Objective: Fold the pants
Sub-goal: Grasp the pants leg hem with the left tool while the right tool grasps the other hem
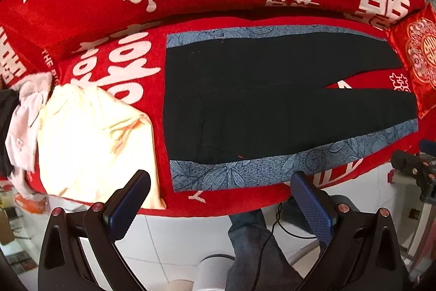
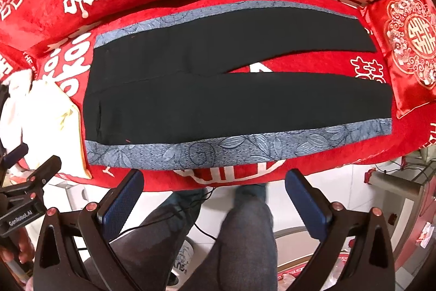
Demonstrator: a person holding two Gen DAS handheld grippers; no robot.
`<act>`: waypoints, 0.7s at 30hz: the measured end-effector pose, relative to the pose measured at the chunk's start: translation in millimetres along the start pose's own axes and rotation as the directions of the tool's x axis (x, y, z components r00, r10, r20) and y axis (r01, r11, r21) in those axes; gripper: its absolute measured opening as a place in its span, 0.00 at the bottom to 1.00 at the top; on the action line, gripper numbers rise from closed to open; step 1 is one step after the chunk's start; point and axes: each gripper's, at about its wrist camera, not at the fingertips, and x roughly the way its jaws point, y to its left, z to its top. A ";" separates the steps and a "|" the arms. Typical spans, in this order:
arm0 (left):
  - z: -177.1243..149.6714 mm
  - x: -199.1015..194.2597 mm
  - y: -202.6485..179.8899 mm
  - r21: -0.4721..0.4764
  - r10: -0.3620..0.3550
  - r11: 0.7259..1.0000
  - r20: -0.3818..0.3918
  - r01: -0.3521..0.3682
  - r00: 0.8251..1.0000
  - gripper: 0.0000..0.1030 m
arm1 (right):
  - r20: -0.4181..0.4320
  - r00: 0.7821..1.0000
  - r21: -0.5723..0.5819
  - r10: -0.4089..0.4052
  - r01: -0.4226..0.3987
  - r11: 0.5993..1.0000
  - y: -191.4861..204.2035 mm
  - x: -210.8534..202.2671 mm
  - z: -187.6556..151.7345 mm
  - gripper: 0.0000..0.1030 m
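One pair of pants (image 1: 272,100), one embroidered cushion (image 1: 417,59), one cream garment (image 1: 92,143), two tongs (image 1: 220,198) (image 2: 215,198)

Pants (image 2: 218,89) lie flat on the sofa seat (image 2: 299,64), clothes pile (image 1: 90,138) left.

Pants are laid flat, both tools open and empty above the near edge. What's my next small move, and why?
Probably lower both tools to the near leg's patterned blue side stripe and pinch it. The pants lie spread flat and unfolded, legs parted, and the left tool and right tool hang open short of that edge, holding nothing.
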 end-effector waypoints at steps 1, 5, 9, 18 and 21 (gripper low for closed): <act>-0.5 1.1 -2.6 -0.015 0.000 1.000 -0.003 0.000 1.000 1.00 | 0.002 1.000 -0.013 0.003 -0.003 1.000 -1.8 -0.9 0.2 1.00; -3.7 -6.0 -13.0 -0.060 0.030 0.998 0.010 -0.030 0.999 1.00 | 0.010 1.000 -0.070 0.007 -0.006 0.998 -9.7 -0.6 6.5 1.00; -10.0 -15.9 -19.5 -0.127 0.050 0.991 0.021 -0.047 0.999 1.00 | 0.021 0.999 -0.119 0.031 -0.028 0.993 -19.6 -4.8 13.6 1.00; -27.7 2.4 -28.3 -0.283 0.071 0.956 -0.045 -0.081 0.996 1.00 | -0.047 0.993 -0.174 0.113 -0.119 0.977 -42.9 24.9 15.9 1.00; -34.0 18.9 -24.4 -0.318 0.066 0.945 -0.055 -0.081 0.996 1.00 | -0.067 0.965 -0.116 0.255 -0.261 0.958 -48.5 41.7 11.6 1.00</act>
